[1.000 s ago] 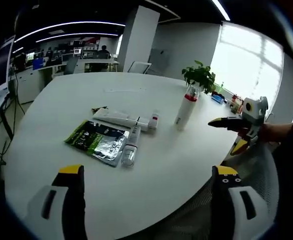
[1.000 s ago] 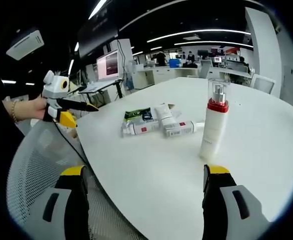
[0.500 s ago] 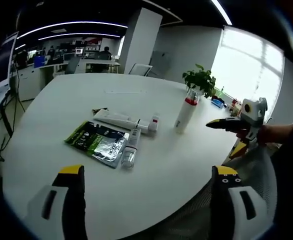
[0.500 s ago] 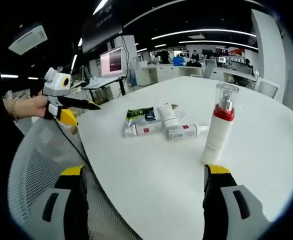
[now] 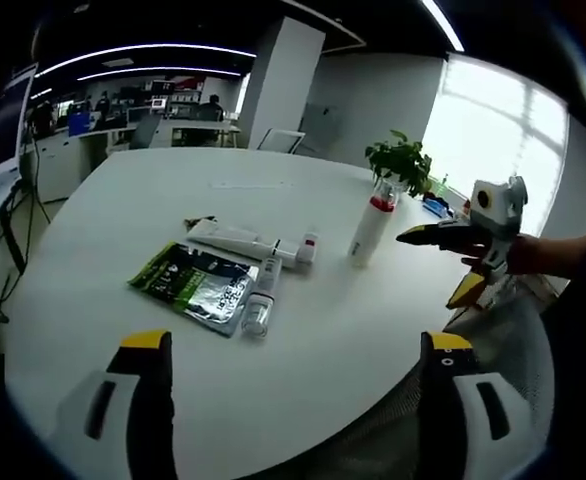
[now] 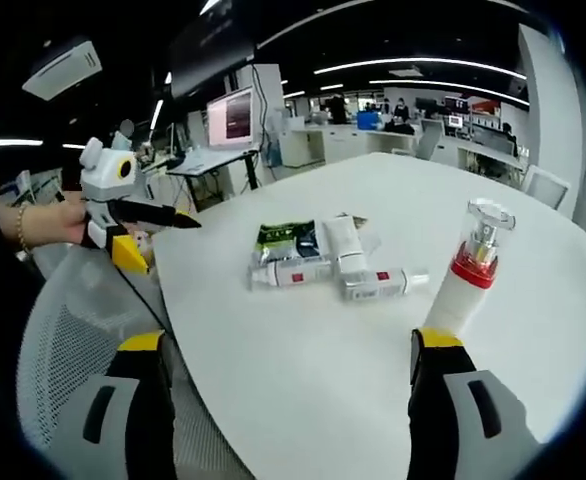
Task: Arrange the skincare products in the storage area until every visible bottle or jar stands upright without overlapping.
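Both grippers released, off the table; upright pump bottle beside lying tubes, green sachet.

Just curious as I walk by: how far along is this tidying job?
Barely started. One pump bottle stands upright already. Both grippers, left and right, hold nothing, jaws open. Still lying down: a tube, two small bottles and a green sachet.
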Demonstrator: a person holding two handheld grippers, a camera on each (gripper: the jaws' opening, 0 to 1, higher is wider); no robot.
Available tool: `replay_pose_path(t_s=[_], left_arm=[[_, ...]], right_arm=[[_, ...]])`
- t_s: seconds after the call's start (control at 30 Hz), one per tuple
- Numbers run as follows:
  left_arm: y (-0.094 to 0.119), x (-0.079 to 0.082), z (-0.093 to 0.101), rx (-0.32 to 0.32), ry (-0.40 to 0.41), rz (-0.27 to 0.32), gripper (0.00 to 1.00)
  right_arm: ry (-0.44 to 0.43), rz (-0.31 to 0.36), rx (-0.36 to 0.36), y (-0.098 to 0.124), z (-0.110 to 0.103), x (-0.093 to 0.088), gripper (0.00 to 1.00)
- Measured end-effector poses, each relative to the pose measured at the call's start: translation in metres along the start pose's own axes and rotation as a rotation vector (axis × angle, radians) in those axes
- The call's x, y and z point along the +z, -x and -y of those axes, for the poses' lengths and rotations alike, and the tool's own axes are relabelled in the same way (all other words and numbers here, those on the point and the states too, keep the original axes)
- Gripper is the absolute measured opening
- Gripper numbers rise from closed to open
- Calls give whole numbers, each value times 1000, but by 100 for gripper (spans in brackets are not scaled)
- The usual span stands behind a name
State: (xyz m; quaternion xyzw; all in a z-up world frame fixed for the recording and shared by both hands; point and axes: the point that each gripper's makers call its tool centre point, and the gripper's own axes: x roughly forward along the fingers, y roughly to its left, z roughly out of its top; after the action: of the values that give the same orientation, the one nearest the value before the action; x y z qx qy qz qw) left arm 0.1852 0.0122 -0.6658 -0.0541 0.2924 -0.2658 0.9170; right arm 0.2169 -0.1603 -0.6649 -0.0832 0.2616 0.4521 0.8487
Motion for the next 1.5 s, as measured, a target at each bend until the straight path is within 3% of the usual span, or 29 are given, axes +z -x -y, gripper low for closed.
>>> replay_pose_path(t_s=[0.17, 0.27, 0.6, 0.8, 1.1, 1.5], left_arm=[[1, 1, 1, -1, 3, 7, 96], [1, -1, 1, 1, 6, -5, 95], [0, -2, 2, -6, 3, -9, 95], [1, -3, 1, -2, 4, -14, 94], [0, -4, -1, 2, 17, -20, 94], [1, -2, -2, 11, 30, -9, 94]], right_arm=[[18, -21, -4, -6, 7, 7, 95], [5, -37, -36, -7, 14, 10, 100], [27, -57, 17, -18, 9, 24, 92], [50, -49, 39, -29, 10, 41, 93], [60, -98, 69, -44, 25, 53, 93], [101, -142, 98, -71, 31, 69, 87]])
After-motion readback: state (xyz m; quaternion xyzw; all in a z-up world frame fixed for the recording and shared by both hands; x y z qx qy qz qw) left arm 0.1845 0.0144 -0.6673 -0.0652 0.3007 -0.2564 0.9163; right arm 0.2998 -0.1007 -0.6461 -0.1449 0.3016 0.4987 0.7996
